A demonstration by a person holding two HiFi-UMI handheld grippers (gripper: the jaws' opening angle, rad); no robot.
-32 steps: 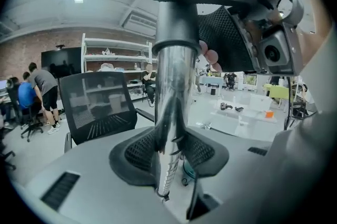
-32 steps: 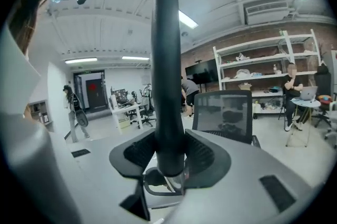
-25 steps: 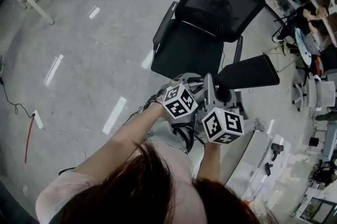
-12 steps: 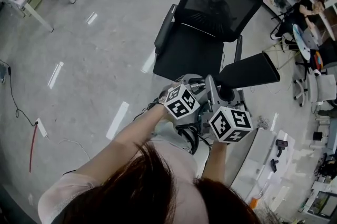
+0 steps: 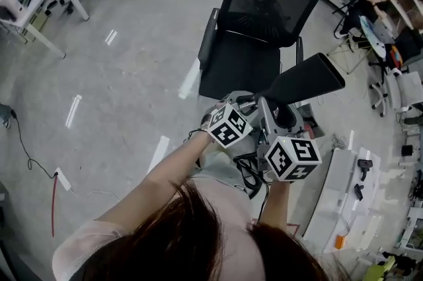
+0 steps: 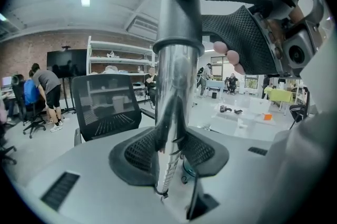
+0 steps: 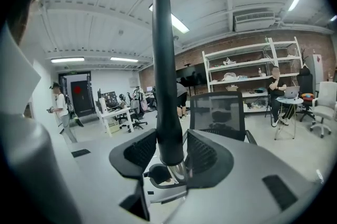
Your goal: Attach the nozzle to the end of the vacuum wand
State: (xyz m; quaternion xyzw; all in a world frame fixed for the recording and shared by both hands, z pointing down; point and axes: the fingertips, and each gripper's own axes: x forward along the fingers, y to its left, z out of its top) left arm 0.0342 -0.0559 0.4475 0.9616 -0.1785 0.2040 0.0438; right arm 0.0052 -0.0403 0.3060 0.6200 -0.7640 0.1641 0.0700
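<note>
Both claws are held close together in front of the person's chest, just on the near side of the black office chair (image 5: 254, 28), over the front edge of its seat. The left forearm (image 5: 165, 174) reaches in from the lower left at a slant toward the chair. The right forearm (image 5: 268, 207) comes up short and steep beside it. The two marker cubes sit side by side, the left cube (image 5: 229, 125) nearer the chair's seat and the right cube (image 5: 293, 158) nearer the person.

The left claw (image 6: 171, 149) is clenched on the vacuum wand (image 6: 176, 86), a shiny silver tube that stands up between its mesh pads and ends above in a grey bent piece. A gloved hand (image 6: 245, 41) in dark mesh, bare fingertips showing, is beside that piece.

The right claw (image 7: 172, 152) is clamped round the lower part of the black nozzle (image 7: 166, 70), which rises straight and narrow from between the pads. The nozzle's base meets a silver collar (image 7: 179, 170) just under the pads. In the head view the nozzle (image 5: 305, 82) juts out to the right of the chair's seat, widening toward its far end.
</note>
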